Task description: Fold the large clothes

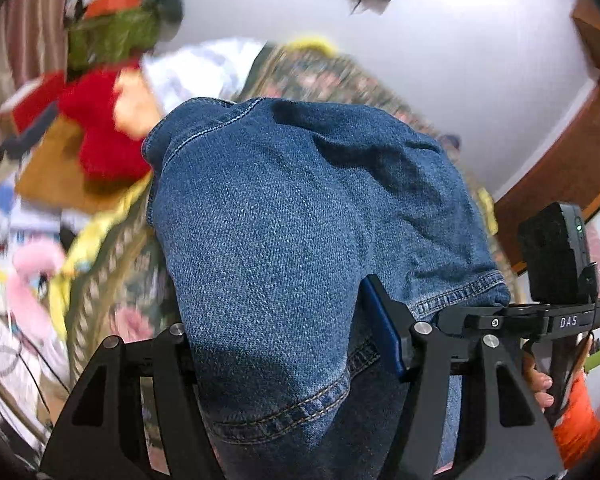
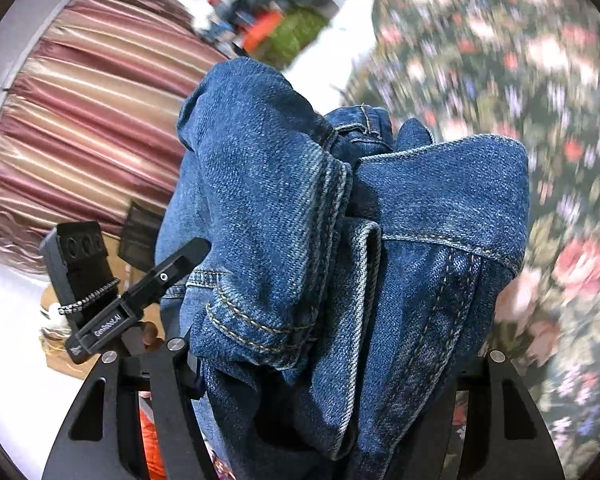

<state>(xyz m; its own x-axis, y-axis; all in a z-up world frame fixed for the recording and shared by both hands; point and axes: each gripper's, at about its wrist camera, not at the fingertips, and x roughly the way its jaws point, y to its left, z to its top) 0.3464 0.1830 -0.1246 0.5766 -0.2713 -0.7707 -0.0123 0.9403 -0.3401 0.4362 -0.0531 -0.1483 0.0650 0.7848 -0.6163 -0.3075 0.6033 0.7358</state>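
Note:
A bundled blue denim garment (image 1: 284, 208) fills the left wrist view, held up off the bed. My left gripper (image 1: 280, 332) is shut on its lower part, and the cloth hides most of both fingers. Only one blue pad (image 1: 380, 320) shows. In the right wrist view the same denim garment (image 2: 340, 220) hangs in thick folds with seams and hems showing. My right gripper (image 2: 328, 364) is shut on it, fingertips buried in cloth. Each gripper's camera block appears beside the other: the right one's (image 1: 552, 256) and the left one's (image 2: 80, 264).
A floral bedcover (image 2: 500, 80) lies below and to the right. A striped pink curtain (image 2: 80, 120) hangs on the left. A red plush toy (image 1: 100, 136), a green bag (image 1: 108, 36) and pink items (image 1: 32, 280) crowd the bedside. A wooden frame (image 1: 560, 168) stands by the white wall.

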